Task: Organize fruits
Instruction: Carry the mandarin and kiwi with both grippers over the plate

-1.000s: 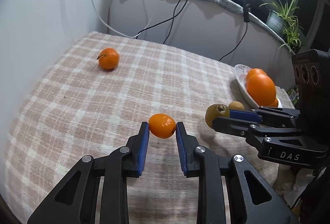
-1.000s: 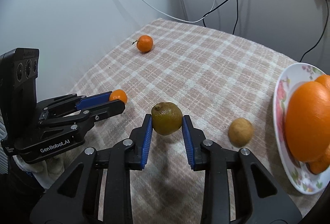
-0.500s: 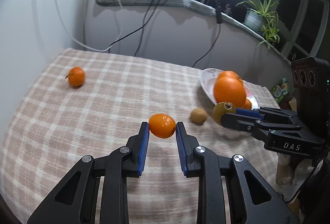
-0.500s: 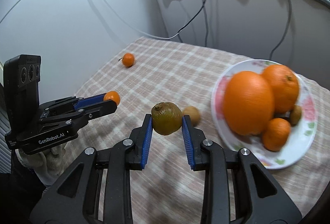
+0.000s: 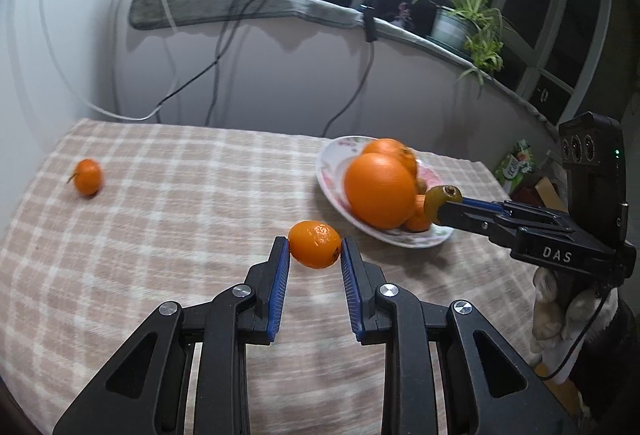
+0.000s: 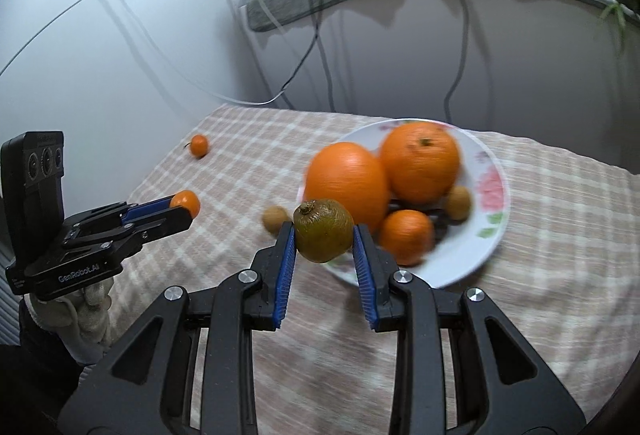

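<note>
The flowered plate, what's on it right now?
The plate holds two big oranges, a small mandarin and a brown kiwi. Anything behind the oranges is hidden.

Two big round oranges (image 6: 347, 183) on the one floral white plate (image 6: 492, 203). Small orange mandarins, four in all: one on the plate (image 6: 406, 235), one loose on the checked tabletop (image 6: 199, 145), one in each view's far reaches, gripped (image 5: 315, 243). Brown-green kiwis, three: gripped (image 6: 323, 230), plated (image 6: 458, 202), loose (image 6: 275, 219). Two black hand-held grippers (image 5: 313, 275).
</note>
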`<state>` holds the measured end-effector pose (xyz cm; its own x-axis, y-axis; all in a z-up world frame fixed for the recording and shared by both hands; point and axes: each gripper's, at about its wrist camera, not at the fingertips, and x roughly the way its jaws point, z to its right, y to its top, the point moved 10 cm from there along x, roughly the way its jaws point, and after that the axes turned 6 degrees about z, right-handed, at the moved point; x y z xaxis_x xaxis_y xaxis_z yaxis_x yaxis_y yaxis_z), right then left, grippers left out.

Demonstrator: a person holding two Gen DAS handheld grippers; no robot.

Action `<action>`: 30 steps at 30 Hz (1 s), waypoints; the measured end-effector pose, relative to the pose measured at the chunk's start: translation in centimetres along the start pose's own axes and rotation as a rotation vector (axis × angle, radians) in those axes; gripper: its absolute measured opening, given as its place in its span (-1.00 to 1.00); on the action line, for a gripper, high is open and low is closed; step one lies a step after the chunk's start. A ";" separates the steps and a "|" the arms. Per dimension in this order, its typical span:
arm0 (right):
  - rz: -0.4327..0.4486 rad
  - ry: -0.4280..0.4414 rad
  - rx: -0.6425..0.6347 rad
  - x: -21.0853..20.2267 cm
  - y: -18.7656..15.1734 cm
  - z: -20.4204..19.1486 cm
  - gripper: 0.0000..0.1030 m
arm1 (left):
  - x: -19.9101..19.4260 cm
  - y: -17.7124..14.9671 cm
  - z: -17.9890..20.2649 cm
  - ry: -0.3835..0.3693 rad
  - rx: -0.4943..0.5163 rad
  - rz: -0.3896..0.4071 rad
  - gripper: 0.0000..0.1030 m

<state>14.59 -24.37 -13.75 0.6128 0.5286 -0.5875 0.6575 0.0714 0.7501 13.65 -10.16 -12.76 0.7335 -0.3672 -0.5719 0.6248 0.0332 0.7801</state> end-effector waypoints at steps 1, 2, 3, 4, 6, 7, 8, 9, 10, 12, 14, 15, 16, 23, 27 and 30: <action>0.003 -0.008 0.006 -0.2 0.0 0.5 -0.42 | 0.2 0.0 0.5 -0.008 0.006 -0.002 -0.52; 0.008 -0.018 0.014 -0.6 0.0 1.2 -0.42 | 0.4 0.1 1.1 -0.016 0.013 -0.004 -0.52; 0.010 -0.023 0.019 -0.7 0.0 1.6 -0.42 | 0.7 0.1 1.6 -0.023 0.018 -0.006 -0.52; 0.013 -0.030 0.025 -0.9 0.0 2.1 -0.42 | 0.9 0.1 2.1 -0.031 0.023 -0.008 -0.52; 0.017 -0.042 0.035 -1.3 0.0 3.0 -0.42 | 1.4 0.1 3.1 -0.045 0.033 -0.013 -0.52; 0.018 -0.048 0.040 -1.4 -0.1 3.5 -0.42 | 1.5 0.1 3.5 -0.050 0.037 -0.016 -0.52; 0.019 -0.055 0.044 -1.5 -0.1 3.9 -0.42 | 1.8 0.1 4.0 -0.056 0.042 -0.019 -0.52; 0.020 -0.060 0.048 -1.7 -0.2 4.3 -0.42 | 2.0 0.2 4.3 -0.062 0.046 -0.021 -0.52; 0.021 -0.064 0.052 -1.8 -0.2 4.7 -0.42 | 2.2 0.2 4.8 -0.067 0.050 -0.024 -0.52; 0.025 -0.072 0.059 -2.0 -0.2 5.4 -0.42 | 2.7 0.2 5.7 -0.078 0.061 -0.029 -0.52; 0.031 -0.082 0.065 -2.2 -0.2 6.2 -0.42 | 3.1 0.3 6.5 -0.087 0.071 -0.033 -0.52; 0.032 -0.086 0.068 -2.3 -0.2 6.4 -0.42 | 3.3 0.3 6.8 -0.092 0.077 -0.034 -0.52; 0.034 -0.089 0.072 -2.4 -0.2 6.8 -0.42 | 3.5 0.3 7.2 -0.096 0.083 -0.037 -0.52; 0.037 -0.099 0.095 -2.2 -0.1 8.9 -0.42 | 5.2 0.5 9.6 -0.125 0.113 -0.052 -0.52; 0.035 -0.102 0.100 -1.7 0.2 9.7 -0.42 | 6.1 0.6 10.9 -0.141 0.127 -0.062 -0.52; 0.031 -0.101 0.104 -1.3 0.3 10.2 -0.42 | 6.8 0.6 11.7 -0.147 0.142 -0.068 -0.52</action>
<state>18.52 -33.69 -15.85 0.6710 0.4407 -0.5963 0.6765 -0.0346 0.7356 15.89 -23.53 -13.22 0.6378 -0.4960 -0.5892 0.6199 -0.1233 0.7749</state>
